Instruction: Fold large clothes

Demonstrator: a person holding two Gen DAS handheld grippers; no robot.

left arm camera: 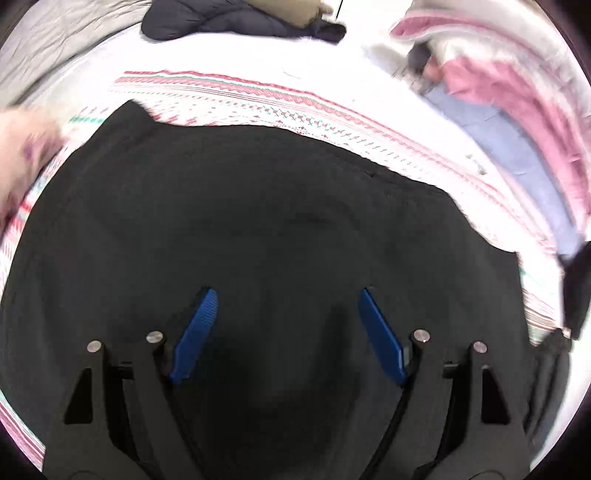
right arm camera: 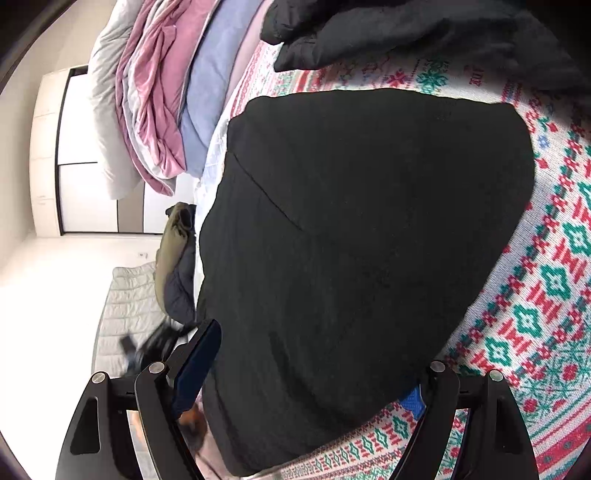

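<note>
My left claw (left arm camera: 287, 295) points steeply down over the black garment (left arm camera: 258, 229), its two blue fingers (left arm camera: 194, 336) spread wide with only dark cloth showing below the gap; I see no pad pressing on anything, so I record it as open and empty-handed. The left wrist view is smeared, so fine detail there is unreliable. My right claw (right arm camera: 317, 365) sits at a shallower angle along the near end of the same garment (right arm camera: 351, 240), which lies folded and flat on the patterned red, green and white blanket (right arm camera: 546, 302). Its jaws stand wide, one blue finger (right arm camera: 195, 363) at the garment's left border and the other largely hidden behind the cloth at the right, with the fabric lying between them; I cannot tell whether the pads actually bear on it. In the right wrist view the garment's far edge runs fairly straight, with a strip of bare blanket beyond it before a second dark garment (right arm camera: 424, 33) begins. To the left, the stacked pink, grey and lilac bedding (right arm camera: 162, 96) sits close to the garment's corner. The blanket to the right is bare and gives the widest free margin. In the left wrist view a dark padded jacket (left arm camera: 229, 18) lies well apart at the far side.
</note>
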